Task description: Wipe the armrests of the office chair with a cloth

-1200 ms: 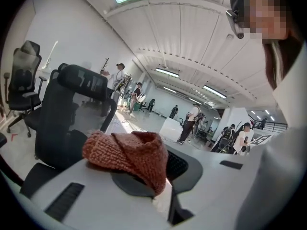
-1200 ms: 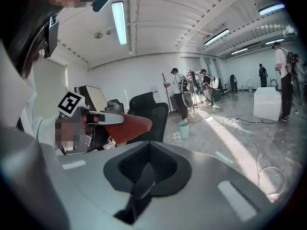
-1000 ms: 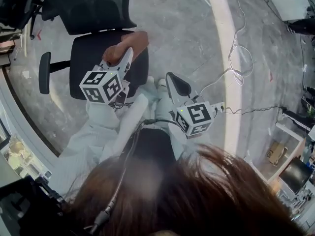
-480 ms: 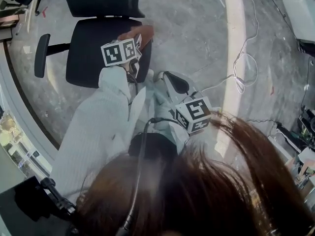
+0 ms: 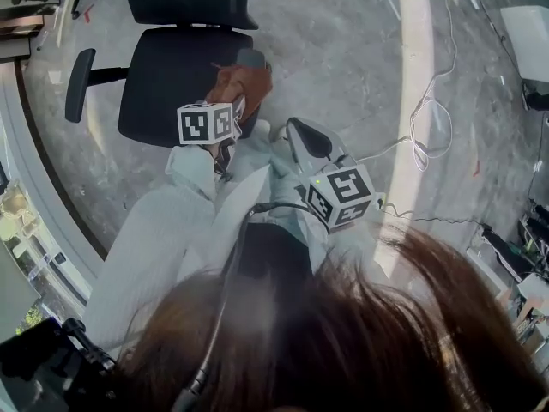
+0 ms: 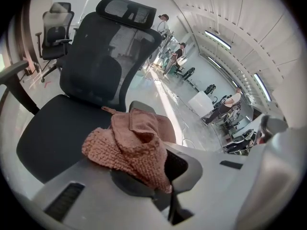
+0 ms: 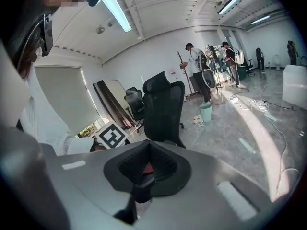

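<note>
Our left gripper (image 6: 165, 183), clamped on the cloth (image 6: 128, 150), has slid from the chair's (image 5: 171, 84) seat onto its armrest (image 5: 251, 57), ready to wipe; right gripper (image 7: 141, 178) closed, empty.

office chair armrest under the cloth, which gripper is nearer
Left. The left gripper grips the cloth lying over that armrest; the right gripper is off the chair, beside its seat corner.
</note>
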